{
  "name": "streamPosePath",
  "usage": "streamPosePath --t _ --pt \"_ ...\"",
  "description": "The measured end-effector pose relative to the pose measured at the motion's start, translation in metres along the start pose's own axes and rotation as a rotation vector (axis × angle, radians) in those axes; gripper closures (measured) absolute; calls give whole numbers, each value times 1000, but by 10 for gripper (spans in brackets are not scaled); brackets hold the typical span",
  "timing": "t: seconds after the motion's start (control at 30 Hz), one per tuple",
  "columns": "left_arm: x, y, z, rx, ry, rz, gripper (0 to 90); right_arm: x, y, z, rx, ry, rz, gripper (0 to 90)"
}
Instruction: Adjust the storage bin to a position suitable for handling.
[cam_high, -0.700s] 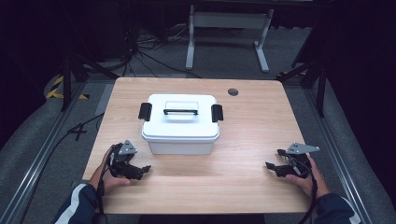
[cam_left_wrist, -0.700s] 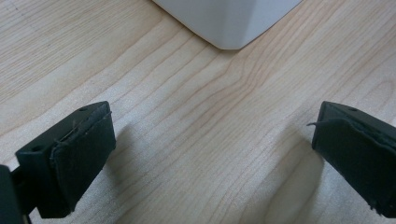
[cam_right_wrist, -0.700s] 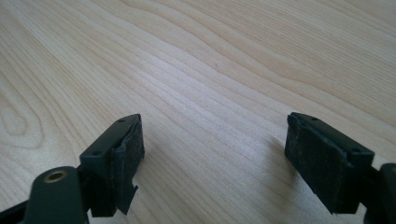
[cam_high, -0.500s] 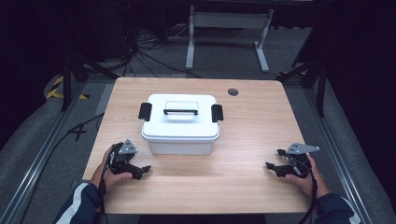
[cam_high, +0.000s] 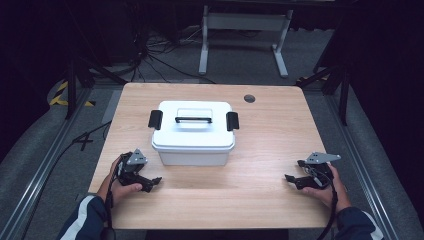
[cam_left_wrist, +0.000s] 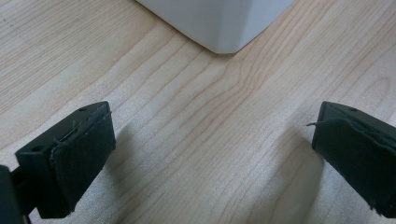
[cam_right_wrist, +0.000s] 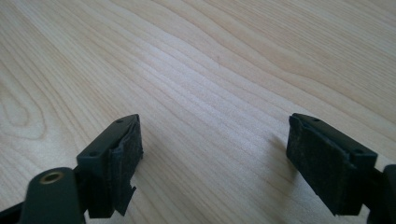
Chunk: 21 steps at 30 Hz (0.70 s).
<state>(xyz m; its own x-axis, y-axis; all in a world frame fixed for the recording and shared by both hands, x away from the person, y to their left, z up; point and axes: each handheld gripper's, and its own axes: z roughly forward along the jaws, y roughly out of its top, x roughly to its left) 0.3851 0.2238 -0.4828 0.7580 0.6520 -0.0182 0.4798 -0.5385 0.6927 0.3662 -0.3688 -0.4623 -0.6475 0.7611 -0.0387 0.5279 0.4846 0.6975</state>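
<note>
Black tongs (cam_high: 150, 181) with grey three-cornered plates, trailing cables, dark white-striped sleeves (cam_high: 85, 220).

Centre obstacle: white lidded box (cam_high: 193, 132) on the wooden table (cam_high: 270, 135), black side latches (cam_high: 155, 119) projecting left and right.
Left gripper (cam_high: 147, 182): jaws wide apart over bare wood; box corner (cam_left_wrist: 224, 28) near, ahead.
Right gripper (cam_high: 295, 179): jaws wide apart; open wood ahead, box well apart.
Free lanes: table front edge; strip right of box.
Far surface: small dark round grommet (cam_high: 249, 98).
</note>
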Motion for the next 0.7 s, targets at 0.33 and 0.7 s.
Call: streamPosePath --t 0.33,0.7 --pt "0 0 0 0 0 0 0 -1 2 -6 22 35 -15 333" --pt "0 0 0 1 0 1 0 3 11 -15 6 26 -44 356"
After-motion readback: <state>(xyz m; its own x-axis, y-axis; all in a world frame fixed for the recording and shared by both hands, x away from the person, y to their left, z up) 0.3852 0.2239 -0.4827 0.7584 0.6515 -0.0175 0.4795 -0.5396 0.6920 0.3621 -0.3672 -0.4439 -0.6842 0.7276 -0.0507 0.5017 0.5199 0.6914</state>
